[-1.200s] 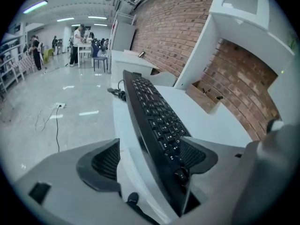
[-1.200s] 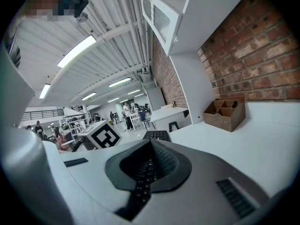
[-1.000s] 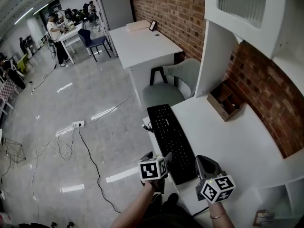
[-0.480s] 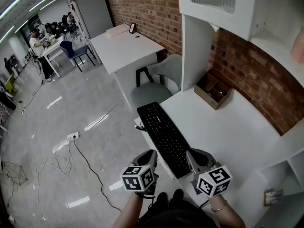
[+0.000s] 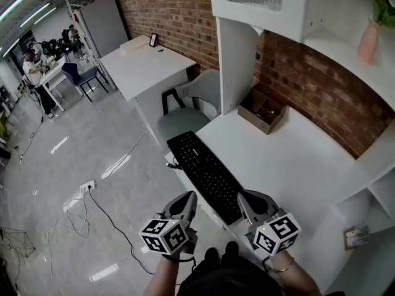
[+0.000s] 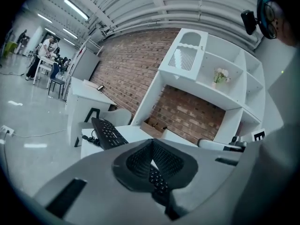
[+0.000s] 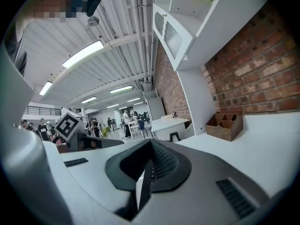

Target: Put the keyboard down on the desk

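The black keyboard (image 5: 203,170) lies flat along the left edge of the white desk (image 5: 290,159), and its far end also shows in the left gripper view (image 6: 108,132). My left gripper (image 5: 187,197) hangs off the desk's front edge, just left of the keyboard's near end. Its jaws (image 6: 151,146) are shut with nothing between them. My right gripper (image 5: 244,198) hovers just right of the keyboard's near end. Its jaws (image 7: 149,161) meet in a thin line and hold nothing.
A wooden organiser box (image 5: 262,110) stands at the back of the desk against the brick wall. A grey chair (image 5: 188,113) sits beyond the desk, next to another white desk (image 5: 145,60). A cable (image 5: 174,163) leaves the keyboard's far end. A power strip and cords (image 5: 86,185) lie on the floor.
The left jaws have gone from open to shut, and the left gripper has drawn back, away from the keyboard's edge. The keyboard has stayed flat on the desk.
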A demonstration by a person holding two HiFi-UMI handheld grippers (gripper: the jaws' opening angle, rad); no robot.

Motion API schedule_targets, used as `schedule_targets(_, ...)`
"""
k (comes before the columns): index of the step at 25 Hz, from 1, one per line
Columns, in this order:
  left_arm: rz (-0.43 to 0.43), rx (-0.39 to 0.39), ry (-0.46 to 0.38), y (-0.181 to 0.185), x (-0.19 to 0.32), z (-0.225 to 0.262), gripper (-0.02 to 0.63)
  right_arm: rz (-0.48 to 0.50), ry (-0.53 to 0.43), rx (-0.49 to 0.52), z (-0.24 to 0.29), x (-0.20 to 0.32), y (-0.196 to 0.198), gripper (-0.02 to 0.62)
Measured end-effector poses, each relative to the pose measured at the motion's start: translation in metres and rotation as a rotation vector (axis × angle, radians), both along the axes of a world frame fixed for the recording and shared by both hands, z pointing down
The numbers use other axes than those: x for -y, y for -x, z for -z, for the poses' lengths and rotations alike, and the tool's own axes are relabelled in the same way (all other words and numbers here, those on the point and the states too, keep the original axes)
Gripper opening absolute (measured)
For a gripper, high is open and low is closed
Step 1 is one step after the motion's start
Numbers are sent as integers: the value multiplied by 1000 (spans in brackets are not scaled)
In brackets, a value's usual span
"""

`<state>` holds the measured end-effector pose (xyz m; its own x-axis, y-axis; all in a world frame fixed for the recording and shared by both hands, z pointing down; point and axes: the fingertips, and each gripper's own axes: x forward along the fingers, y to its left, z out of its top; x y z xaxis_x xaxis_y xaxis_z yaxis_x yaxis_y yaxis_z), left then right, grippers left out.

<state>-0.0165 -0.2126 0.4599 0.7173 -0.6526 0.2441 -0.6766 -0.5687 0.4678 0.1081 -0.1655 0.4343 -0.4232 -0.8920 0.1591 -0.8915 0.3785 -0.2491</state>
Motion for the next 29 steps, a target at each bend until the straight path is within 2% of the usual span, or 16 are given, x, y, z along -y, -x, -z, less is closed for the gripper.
schedule_targets(7, -36, -42, -36, 5, -9, 16, 9, -46, -25, -36, 5, -11, 1, 5)
schedule_targets(12, -34, -32, -52, 16, -14, 21, 9, -79, -30, -78, 9, -19, 4, 5)
schedule_targets(29, -68, 95, -108, 38, -22, 22, 9, -120, -47, -110, 13, -30, 44, 5)
